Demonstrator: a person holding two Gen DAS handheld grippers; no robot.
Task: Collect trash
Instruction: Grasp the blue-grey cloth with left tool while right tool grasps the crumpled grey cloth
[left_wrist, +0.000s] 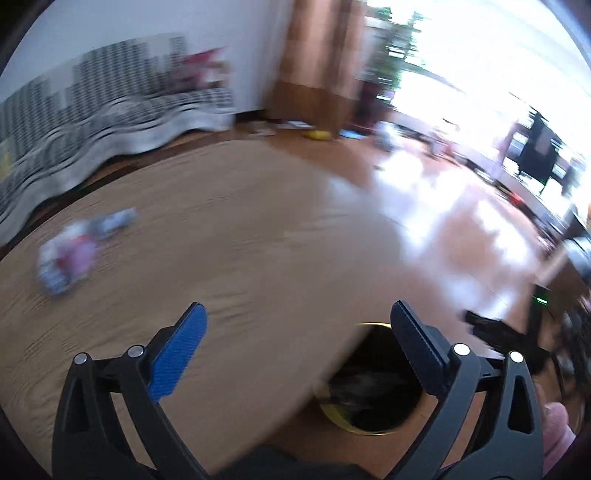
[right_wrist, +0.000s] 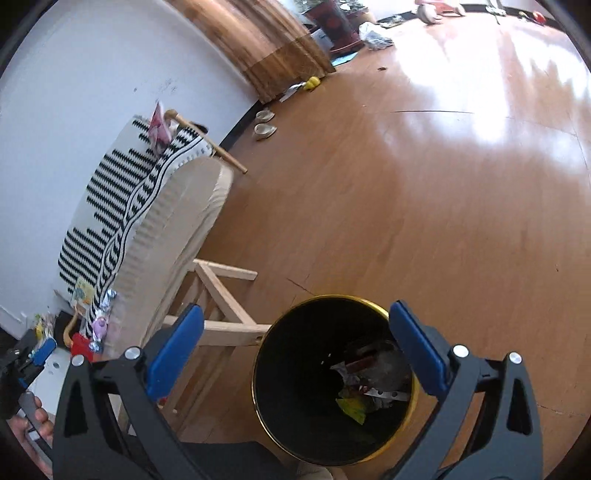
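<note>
In the blurred left wrist view, crumpled pink, white and blue wrappers (left_wrist: 70, 254) lie at the far left of a round wooden table (left_wrist: 240, 240). My left gripper (left_wrist: 299, 314) hangs open and empty over the table's near edge, well right of them. A black bin with a gold rim (right_wrist: 332, 297) stands on the floor. Trash (right_wrist: 365, 387) lies at its bottom, including a yellow wrapper. My right gripper (right_wrist: 295, 308) hovers open and empty above the bin's mouth. The bin (left_wrist: 369, 430) also shows under the table edge, between the left fingers.
A black-and-white patterned sofa (right_wrist: 122, 206) stands along the white wall. A pale wooden frame (right_wrist: 225, 306) sits between sofa and bin. Small shiny wrappers and a red item (right_wrist: 96, 332) lie at the sofa's near end. A hand (right_wrist: 37, 421) shows at the lower left. Wooden floor (right_wrist: 424, 203) stretches right.
</note>
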